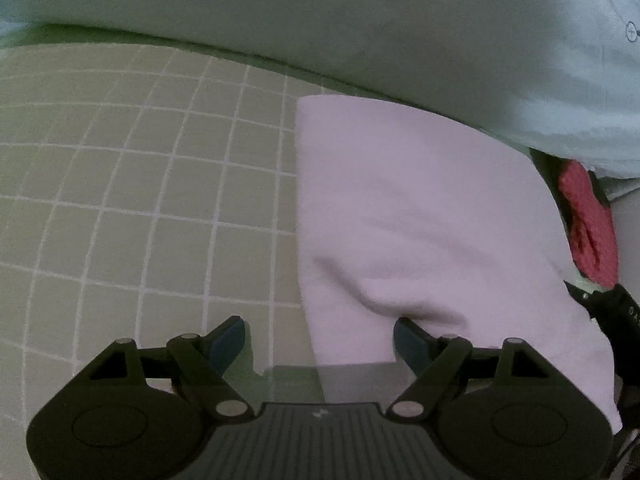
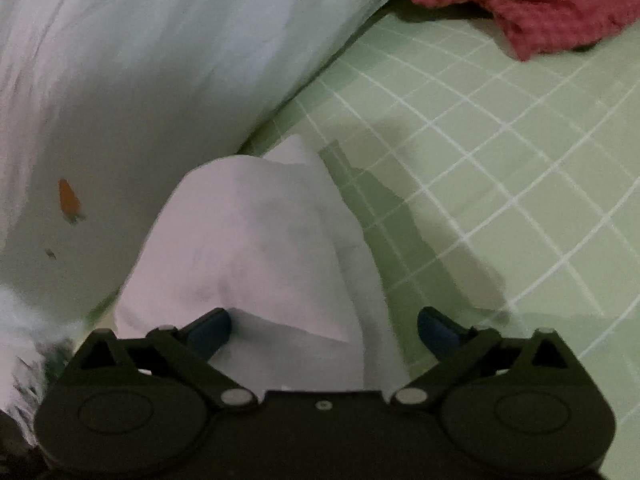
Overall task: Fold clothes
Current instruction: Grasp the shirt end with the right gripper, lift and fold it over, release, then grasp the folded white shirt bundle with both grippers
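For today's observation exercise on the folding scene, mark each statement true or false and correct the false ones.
1. The pale pink folded cloth lies on a green sheet with a white grid. True.
2. The right gripper is clamped shut on the pink cloth. False: its jaws stand wide open, with the cloth between them.
3. A red textured cloth lies on the sheet, apart from the pink one. True.
4. The white pillow carries a blue star. False: it shows an orange carrot.
5. The left gripper is open. True.
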Action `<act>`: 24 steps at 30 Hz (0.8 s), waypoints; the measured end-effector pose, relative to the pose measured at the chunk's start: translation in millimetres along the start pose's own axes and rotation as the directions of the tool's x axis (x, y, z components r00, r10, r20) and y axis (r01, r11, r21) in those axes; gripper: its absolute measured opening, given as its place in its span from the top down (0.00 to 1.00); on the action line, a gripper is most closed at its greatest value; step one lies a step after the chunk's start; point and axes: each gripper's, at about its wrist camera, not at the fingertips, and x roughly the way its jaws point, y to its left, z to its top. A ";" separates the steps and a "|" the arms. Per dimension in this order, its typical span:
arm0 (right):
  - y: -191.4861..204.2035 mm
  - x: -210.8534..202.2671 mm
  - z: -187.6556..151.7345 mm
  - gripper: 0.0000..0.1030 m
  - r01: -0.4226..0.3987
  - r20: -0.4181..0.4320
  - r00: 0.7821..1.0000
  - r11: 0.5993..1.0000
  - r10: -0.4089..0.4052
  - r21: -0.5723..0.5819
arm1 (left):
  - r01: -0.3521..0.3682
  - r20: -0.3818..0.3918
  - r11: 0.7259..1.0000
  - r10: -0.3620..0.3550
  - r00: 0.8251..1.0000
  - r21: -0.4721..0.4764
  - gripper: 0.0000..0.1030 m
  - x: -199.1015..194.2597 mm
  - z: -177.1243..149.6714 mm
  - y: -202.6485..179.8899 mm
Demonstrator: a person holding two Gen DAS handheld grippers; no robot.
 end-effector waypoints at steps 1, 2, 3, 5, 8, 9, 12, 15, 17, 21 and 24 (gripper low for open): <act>2.9 2.2 0.0 0.01 -0.001 0.000 1.000 1.000 0.001 -0.012 | 0.004 0.000 1.000 -0.004 1.000 0.004 0.20 1.5 2.1 -0.1; 7.6 6.2 0.0 0.01 0.002 -0.003 1.000 1.000 -0.002 -0.025 | 0.012 -0.002 1.000 -0.011 1.000 0.013 0.20 2.3 3.6 0.3; 12.8 10.7 0.1 0.01 0.007 -0.007 1.000 0.999 -0.007 -0.038 | 0.023 -0.005 1.000 -0.023 1.000 0.018 0.20 1.3 4.6 2.5; 20.5 14.0 -0.1 0.00 0.024 -0.013 1.000 0.998 -0.025 -0.061 | 0.046 -0.010 0.999 -0.046 0.999 0.028 0.20 -0.9 6.5 7.1; 25.8 15.2 -2.4 0.00 0.047 -0.013 0.999 0.995 -0.048 -0.092 | 0.074 0.015 0.997 -0.075 0.997 0.013 0.19 -10.3 9.5 19.8; 26.0 16.0 -2.9 0.00 0.050 -0.010 0.999 0.994 -0.051 -0.095 | 0.070 0.032 0.997 -0.070 0.997 0.018 0.19 -14.7 10.2 22.5; 25.7 15.5 -6.7 0.00 0.057 0.009 0.998 0.994 -0.056 -0.096 | 0.071 0.094 0.997 -0.070 0.993 -0.005 0.19 -21.5 18.2 31.8; 29.8 16.1 -11.3 0.00 0.084 0.031 0.996 0.991 -0.081 -0.106 | 0.150 0.081 0.986 -0.144 0.986 -0.074 0.19 -10.4 28.4 39.9; 33.2 18.3 -13.1 0.00 0.106 0.040 0.994 0.987 -0.102 -0.118 | 0.178 0.068 0.980 -0.173 0.983 -0.086 0.19 -1.3 30.8 37.7; 37.8 22.7 -14.0 0.00 0.137 0.049 0.990 0.982 -0.132 -0.130 | 0.245 0.057 0.966 -0.240 0.969 -0.088 0.19 12.9 34.6 29.5; 40.1 26.5 -14.3 0.00 0.156 0.055 0.987 0.979 -0.150 -0.127 | 0.272 0.057 0.959 -0.268 0.962 -0.081 0.19 18.0 35.5 24.4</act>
